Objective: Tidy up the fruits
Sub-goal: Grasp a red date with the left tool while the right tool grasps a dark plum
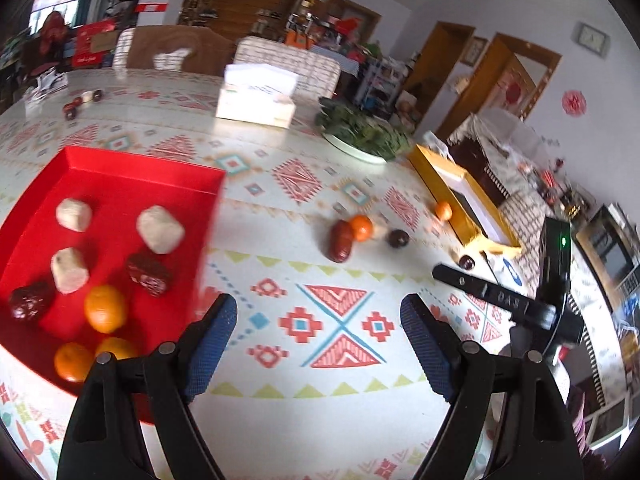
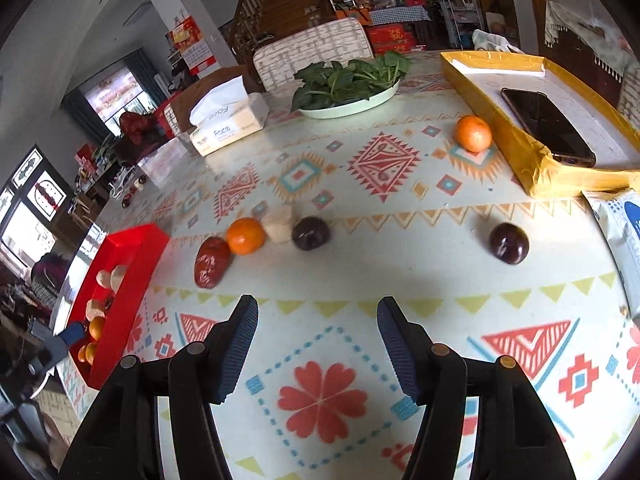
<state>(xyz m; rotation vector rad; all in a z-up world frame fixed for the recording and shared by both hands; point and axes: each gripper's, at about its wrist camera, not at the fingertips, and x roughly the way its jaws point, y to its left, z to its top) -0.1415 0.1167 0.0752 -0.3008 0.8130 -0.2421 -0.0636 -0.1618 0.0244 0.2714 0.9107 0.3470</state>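
Red date (image 2: 212, 261) lies on the tablecloth (image 2: 360, 208), left of centre in the right wrist view; long axis runs from lower left to upper right, upper end touching an orange (image 2: 245, 235). Same date (image 1: 340, 241) in the left wrist view stands nearly vertical in frame, right of centre.

Loose on the cloth, right wrist view: one date, two oranges (second orange (image 2: 473, 133) just beside the yellow box (image 2: 520, 152), upper right), two dark plums (image 2: 311, 233) (image 2: 508, 242), one pale lump (image 2: 279, 222) between the first orange and the nearer plum. The row date–orange–lump–plum sits touching or nearly so; the second plum is well apart at right.

Red tray (image 1: 132, 168), left of the left wrist frame: three pale lumps (image 1: 160, 229), two dark red dates (image 1: 149, 273), three oranges (image 1: 105, 308).

Left gripper (image 1: 319, 344): low in frame, jaws wide apart, nothing between them, above bare cloth just right of the tray's edge. Right gripper (image 2: 318, 344): bottom centre, jaws wide apart, holding nothing, aimed toward the fruit row, which is apart from the tips.

Background: one plate of greens (image 2: 348, 80), one tissue box (image 2: 230, 124), one phone (image 2: 548, 128) inside the yellow box.
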